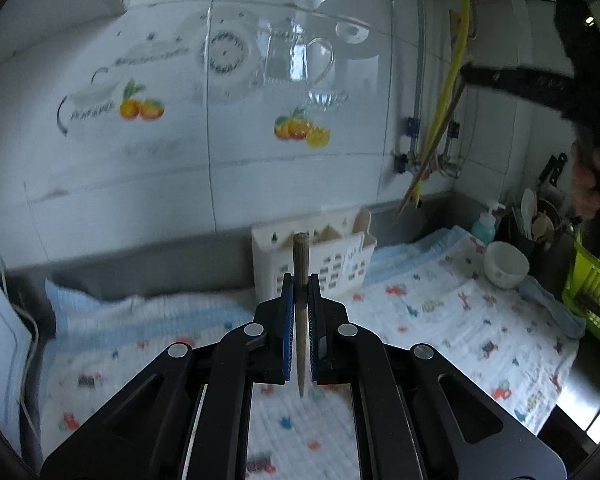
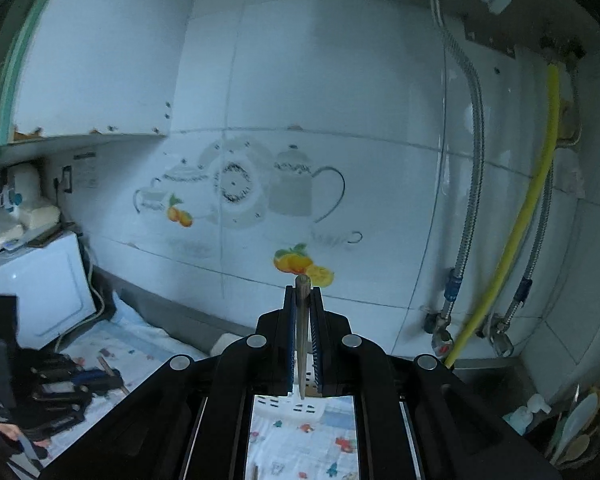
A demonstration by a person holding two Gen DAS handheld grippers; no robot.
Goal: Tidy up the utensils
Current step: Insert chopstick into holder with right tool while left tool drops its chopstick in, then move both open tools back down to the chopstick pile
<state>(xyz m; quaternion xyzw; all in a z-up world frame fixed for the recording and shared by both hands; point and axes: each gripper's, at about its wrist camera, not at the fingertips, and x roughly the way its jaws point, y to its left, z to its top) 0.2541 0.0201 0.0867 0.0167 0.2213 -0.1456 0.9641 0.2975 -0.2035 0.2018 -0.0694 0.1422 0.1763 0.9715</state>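
Chopsticks fill both sets of jaws. Nearest the left wrist camera, the left gripper (image 1: 300,280) is clamped on a wooden chopstick (image 1: 301,300) that stands upright between its blue pads (image 1: 287,320), blunt end above the fingertips, thin tip hanging below over the printed cloth (image 1: 460,320) spread across the counter. Just past those fingertips, on the cloth against the wall, stands a white plastic utensil holder (image 1: 340,268) with a pale spoon handle poking from its right compartment; it sits directly behind the held chopstick, apart from it. Further right on the cloth rests a white bowl (image 1: 505,265), with a soap bottle (image 1: 485,225) and a dark caddy of utensils (image 1: 534,222) behind it, and a green rack (image 1: 586,280) at the edge. High on the right, blurred, the right gripper (image 1: 466,74) carries a second chopstick (image 1: 432,148) slanting down in front of the yellow hose (image 1: 456,60).

From the right wrist camera, that chopstick (image 2: 302,332) is likewise pinched upright between closed pads of the right gripper (image 2: 303,292), with the holder's (image 2: 284,404) white top showing below. Beyond is the tiled wall (image 2: 340,120) with teapot and orange decals, and a white appliance (image 2: 40,288) at far left.
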